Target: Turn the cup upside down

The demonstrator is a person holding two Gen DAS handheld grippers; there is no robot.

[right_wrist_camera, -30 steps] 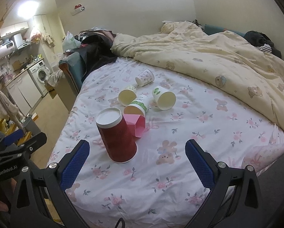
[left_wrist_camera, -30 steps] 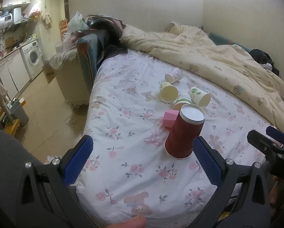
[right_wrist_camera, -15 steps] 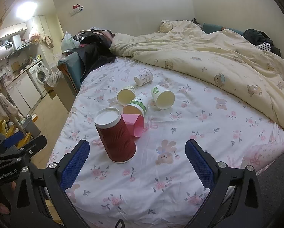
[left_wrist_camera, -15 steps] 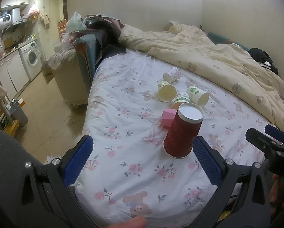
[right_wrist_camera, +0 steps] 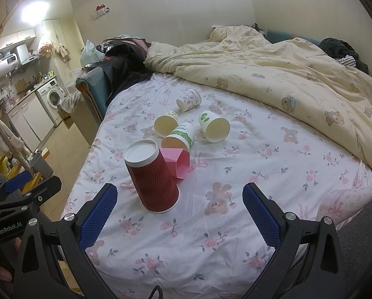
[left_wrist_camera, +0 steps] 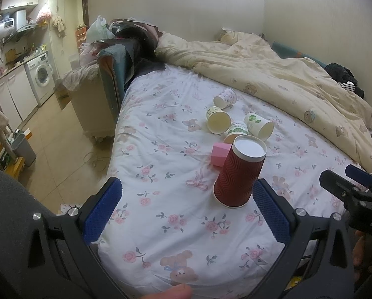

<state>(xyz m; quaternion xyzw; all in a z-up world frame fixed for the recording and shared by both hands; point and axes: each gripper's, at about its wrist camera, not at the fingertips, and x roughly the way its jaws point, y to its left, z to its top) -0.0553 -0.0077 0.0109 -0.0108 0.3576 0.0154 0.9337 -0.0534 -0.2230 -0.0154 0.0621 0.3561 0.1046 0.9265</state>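
The red ribbed cup stands mouth-down on the flowered sheet, white base up, right of centre in the left wrist view and left of centre in the right wrist view. A pink cup lies touching it behind. The left gripper and right gripper both gape wide, holding nothing, low in their frames.

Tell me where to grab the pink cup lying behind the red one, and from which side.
Grip the pink faceted cup across its flat side walls near the open mouth, coming from above on its right side, since it lies tipped over with the upside-down red ribbed paper cup crowding its left.
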